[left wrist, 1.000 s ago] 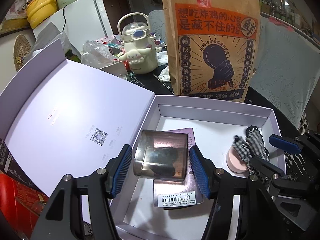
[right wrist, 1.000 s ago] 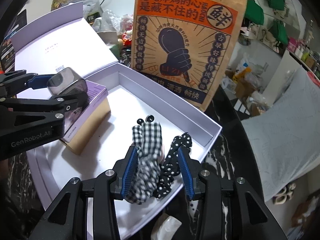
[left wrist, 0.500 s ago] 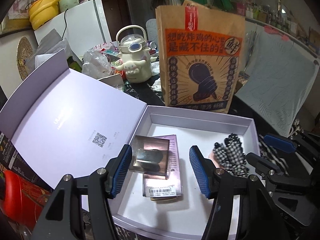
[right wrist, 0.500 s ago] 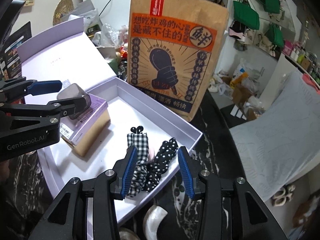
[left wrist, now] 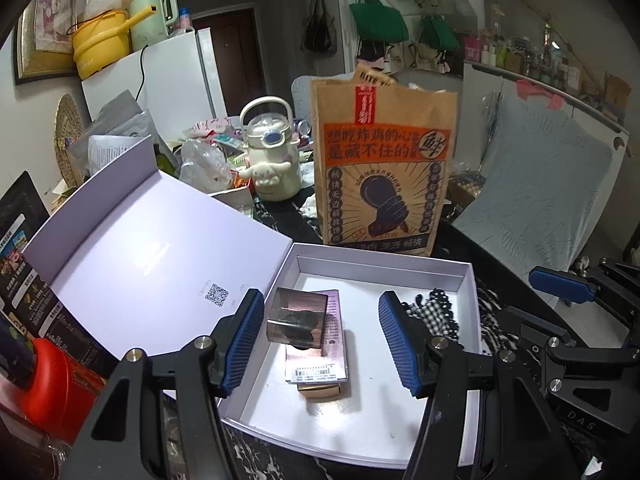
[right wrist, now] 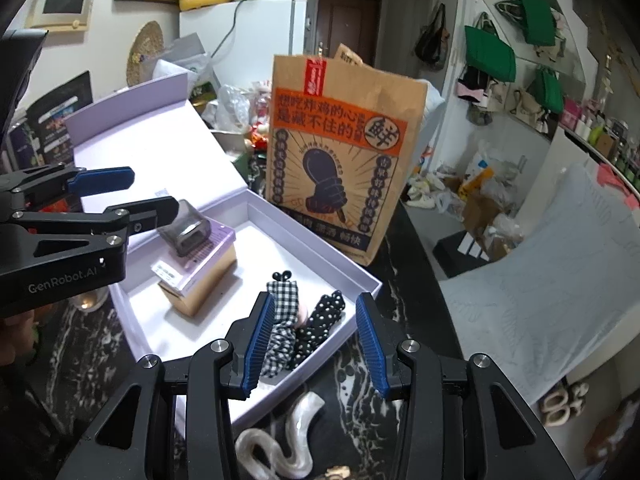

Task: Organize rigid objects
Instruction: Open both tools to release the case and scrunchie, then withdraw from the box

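Box (left wrist: 472,280) by bag (left wrist: 384,168); "GenRobot.AI" marks left gripper (right wrist: 138,196).

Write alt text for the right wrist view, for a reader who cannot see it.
An open right claw with blue ribbed pads hangs above the near corner of a shallow white cardboard box, where checked and polka-dot fabric hair ties lie. Further left in the box, a smoky translucent plastic case rests on a lilac-topped brown carton. A printed brown paper bag stands behind.

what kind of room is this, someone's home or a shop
Most likely a lived-in home, a kitchen or dining corner: a white fridge with a yellow pot on top, tote bags hung on the wall, a cluttered table.
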Demonstrator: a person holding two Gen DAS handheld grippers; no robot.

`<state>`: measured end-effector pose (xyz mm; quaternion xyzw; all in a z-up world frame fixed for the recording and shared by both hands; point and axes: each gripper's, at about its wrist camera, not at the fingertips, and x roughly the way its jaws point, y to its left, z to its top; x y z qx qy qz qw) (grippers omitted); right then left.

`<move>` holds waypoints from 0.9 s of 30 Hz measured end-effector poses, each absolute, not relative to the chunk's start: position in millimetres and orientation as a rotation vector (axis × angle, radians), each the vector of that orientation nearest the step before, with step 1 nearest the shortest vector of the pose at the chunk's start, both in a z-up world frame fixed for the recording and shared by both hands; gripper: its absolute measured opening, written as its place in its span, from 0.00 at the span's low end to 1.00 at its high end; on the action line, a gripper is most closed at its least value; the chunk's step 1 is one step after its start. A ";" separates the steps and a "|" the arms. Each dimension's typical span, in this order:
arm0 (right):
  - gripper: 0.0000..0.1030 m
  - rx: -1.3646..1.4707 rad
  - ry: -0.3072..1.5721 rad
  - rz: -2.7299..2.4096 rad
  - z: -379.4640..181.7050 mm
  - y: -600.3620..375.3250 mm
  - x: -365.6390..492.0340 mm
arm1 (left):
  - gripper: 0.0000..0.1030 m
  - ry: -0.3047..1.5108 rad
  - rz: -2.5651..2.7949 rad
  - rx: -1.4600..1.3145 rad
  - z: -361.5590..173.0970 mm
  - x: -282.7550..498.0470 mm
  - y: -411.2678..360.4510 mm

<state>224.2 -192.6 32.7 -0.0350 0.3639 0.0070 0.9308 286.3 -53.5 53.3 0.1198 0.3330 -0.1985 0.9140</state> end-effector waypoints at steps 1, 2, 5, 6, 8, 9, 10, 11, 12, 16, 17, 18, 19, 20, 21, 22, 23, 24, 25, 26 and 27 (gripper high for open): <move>0.46 -0.072 0.739 0.019 35.7 -191.7 221.2 | 0.57 0.683 -0.409 0.244 54.9 284.2 -52.7; 0.46 -0.073 0.733 0.023 37.3 -190.5 220.3 | 0.57 0.680 -0.408 0.241 57.0 281.7 -51.5; 0.47 -0.075 0.711 0.035 45.0 -188.8 211.6 | 0.57 0.670 -0.406 0.235 62.3 272.3 -48.3; 0.47 -0.076 0.703 0.037 47.8 -188.3 208.5 | 0.57 0.669 -0.400 0.235 64.5 269.7 -47.1; 0.51 -0.073 0.689 0.042 53.1 -188.1 202.3 | 0.61 0.677 -0.382 0.226 68.1 265.7 -44.3; 0.52 -0.072 0.682 0.045 55.8 -188.0 198.4 | 0.71 0.679 -0.381 0.220 70.0 264.2 -43.3; 0.54 -0.071 0.675 0.048 57.9 -187.6 195.2 | 0.81 0.677 -0.381 0.210 72.0 261.7 -41.4; 0.55 -0.072 0.670 0.051 59.9 -187.7 192.2 | 0.82 0.668 -0.379 0.204 74.4 257.4 -39.4; 0.56 -0.075 0.663 0.052 62.4 -187.3 187.7 | 0.82 0.662 -0.374 0.205 75.9 253.4 -38.5; 0.58 -0.086 0.641 0.055 67.9 -186.2 173.0 | 0.83 0.656 -0.360 0.214 80.9 236.8 -34.7; 0.61 -0.085 0.636 0.057 68.8 -185.5 170.1 | 0.83 0.653 -0.359 0.214 82.4 232.0 -33.7; 0.62 -0.083 0.627 0.061 70.7 -186.2 165.5 | 0.83 0.649 -0.357 0.213 84.3 226.9 -32.1; 0.63 -0.082 0.620 0.063 72.2 -186.4 161.2 | 0.83 0.645 -0.354 0.211 86.0 223.2 -30.9; 0.64 -0.084 0.613 0.064 73.5 -186.4 157.4 | 0.84 0.643 -0.350 0.209 87.3 219.6 -29.9; 0.65 -0.085 0.608 0.063 74.7 -186.5 153.6 | 0.84 0.643 -0.345 0.207 88.7 215.4 -28.6; 0.66 -0.086 0.604 0.062 75.4 -186.5 150.4 | 0.85 0.644 -0.339 0.205 89.7 211.0 -27.2; 0.67 -0.085 0.602 0.062 76.0 -187.1 146.1 | 0.85 0.643 -0.332 0.199 90.8 206.0 -25.4; 0.68 -0.084 0.600 0.063 76.5 -187.4 143.4 | 0.85 0.639 -0.328 0.196 92.0 202.5 -23.4; 0.69 -0.083 0.596 0.064 76.9 -187.9 140.4 | 0.85 0.635 -0.325 0.195 92.7 199.1 -22.4; 0.70 -0.081 0.591 0.065 77.4 -188.7 135.9 | 0.85 0.631 -0.323 0.193 93.0 195.0 -21.2; 0.70 -0.080 0.588 0.065 77.7 -188.8 133.1 | 0.85 0.630 -0.318 0.190 93.3 190.1 -19.5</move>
